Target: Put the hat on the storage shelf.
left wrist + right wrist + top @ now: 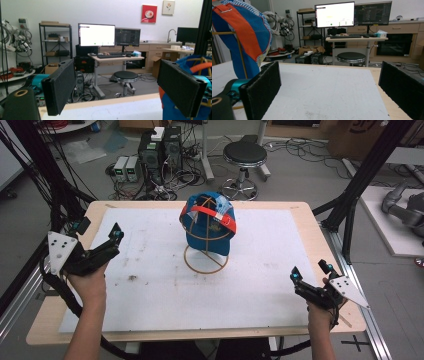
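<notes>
Tipping is the main hazard here, in my judgement: the blue fabric baseball cap with an orange strap (210,222) sits on a thin brass-coloured wire stand (205,261) made of a ring base and slender hoops, and a sideways shove from either tool could slide or topple that light frame on the white mat (150,290). A pull on the soft cloth alone could also drag the stand along, since nothing seems to anchor it.

The left gripper (116,237) has its jaws spread wide with nothing between them; the cap lies ahead of it and off to its right, well apart. The right gripper (295,279) is likewise spread and empty, with the cap ahead and to its left, well apart. Their black pads (60,87) look rough and foam-like, flat and rectangular.

The cap's panels are woven, partly mesh-like, with a striped edge; the strap is smooth webbing. The mat is matte and lightly scuffed, laid on a pale wooden table (320,240).
</notes>
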